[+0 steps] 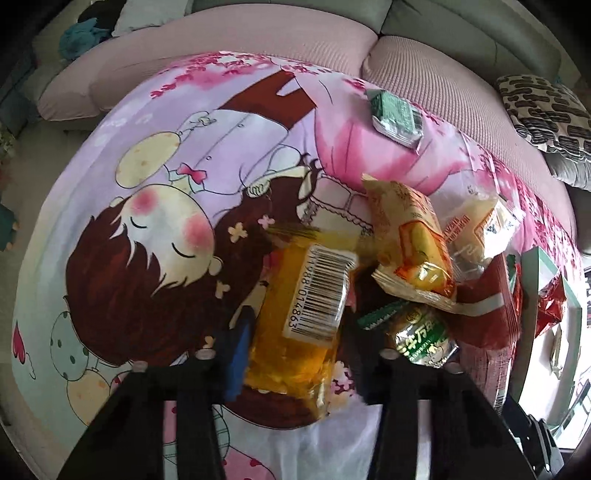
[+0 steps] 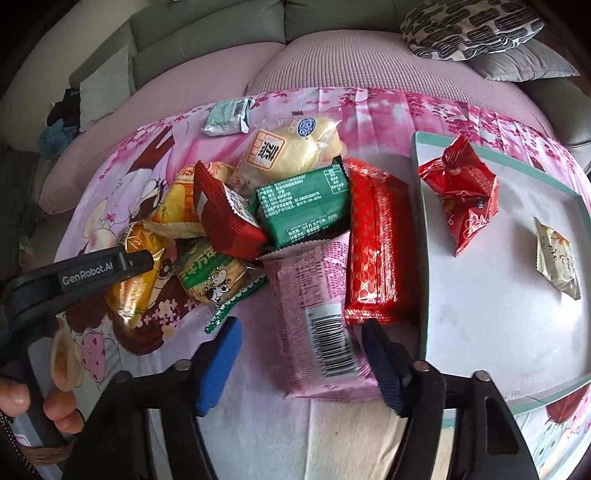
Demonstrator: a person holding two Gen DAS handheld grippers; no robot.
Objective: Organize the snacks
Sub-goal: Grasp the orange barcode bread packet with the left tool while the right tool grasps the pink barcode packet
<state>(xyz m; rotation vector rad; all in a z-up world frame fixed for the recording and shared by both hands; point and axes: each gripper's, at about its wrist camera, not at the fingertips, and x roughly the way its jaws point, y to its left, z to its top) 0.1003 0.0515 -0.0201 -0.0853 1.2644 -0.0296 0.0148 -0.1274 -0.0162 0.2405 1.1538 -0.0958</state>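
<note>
Snack packets lie piled on a cartoon-print cloth (image 1: 147, 184). My left gripper (image 1: 297, 343) points down and is shut on an orange packet with a barcode label (image 1: 295, 354), its blue pad pressing the packet's left side. The right wrist view shows that gripper's finger (image 2: 110, 266) over the same orange packet (image 2: 136, 280). My right gripper (image 2: 301, 326) straddles a pink packet (image 2: 314, 306). Its right pad is at the packet's edge while the blue left pad (image 2: 218, 362) stands apart from it. A teal-rimmed tray (image 2: 421, 221) on the right holds a red packet (image 2: 465, 199) and a small pale packet (image 2: 557, 258).
The pile also has a green packet (image 2: 303, 210), a long red packet (image 2: 376, 251), a dark red packet (image 2: 225, 218), a green-and-white packet (image 2: 210, 277) and a wrapped bun (image 2: 295, 147). A small green packet (image 2: 227, 114) lies apart at the back. Sofa cushions (image 2: 469, 33) ring the cloth.
</note>
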